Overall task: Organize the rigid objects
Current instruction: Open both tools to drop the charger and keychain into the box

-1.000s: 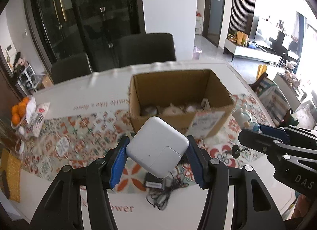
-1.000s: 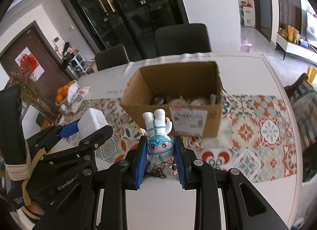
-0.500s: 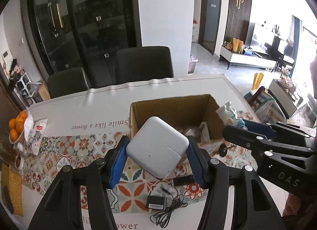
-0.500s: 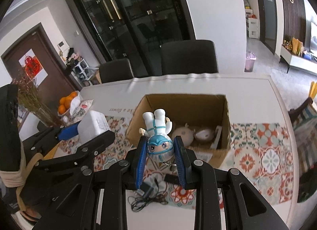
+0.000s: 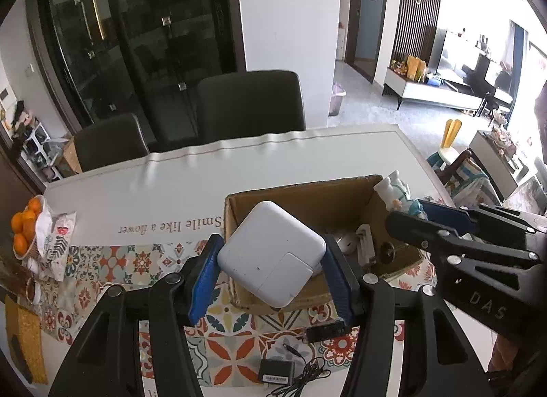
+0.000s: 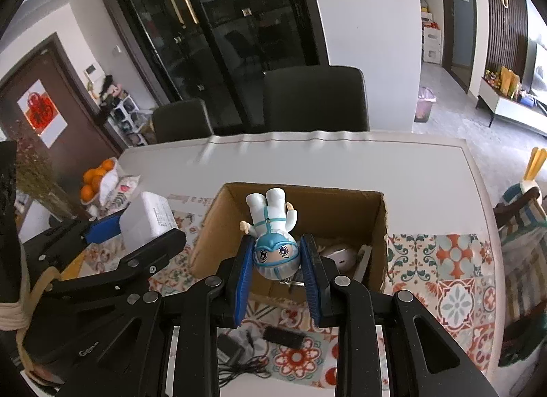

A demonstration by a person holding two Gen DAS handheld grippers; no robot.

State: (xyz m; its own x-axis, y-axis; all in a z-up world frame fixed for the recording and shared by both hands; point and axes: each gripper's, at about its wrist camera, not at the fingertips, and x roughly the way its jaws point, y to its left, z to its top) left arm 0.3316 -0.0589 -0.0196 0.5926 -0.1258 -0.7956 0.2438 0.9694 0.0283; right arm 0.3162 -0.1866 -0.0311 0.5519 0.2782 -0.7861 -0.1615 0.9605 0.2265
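Patterned tablecloth (image 5: 136,260) underlies an open brown cardboard box (image 6: 342,216). Above it, the left gripper (image 5: 271,269) pinches a white square power adapter (image 5: 270,253) (corner down); the right gripper (image 6: 277,270) clamps a white-suited toy figurine (image 6: 273,233), head toward the camera, legs pointing away.

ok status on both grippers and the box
Left gripper shut on white charger. Right gripper shut on figurine. Both over cardboard box. Nothing blocking.
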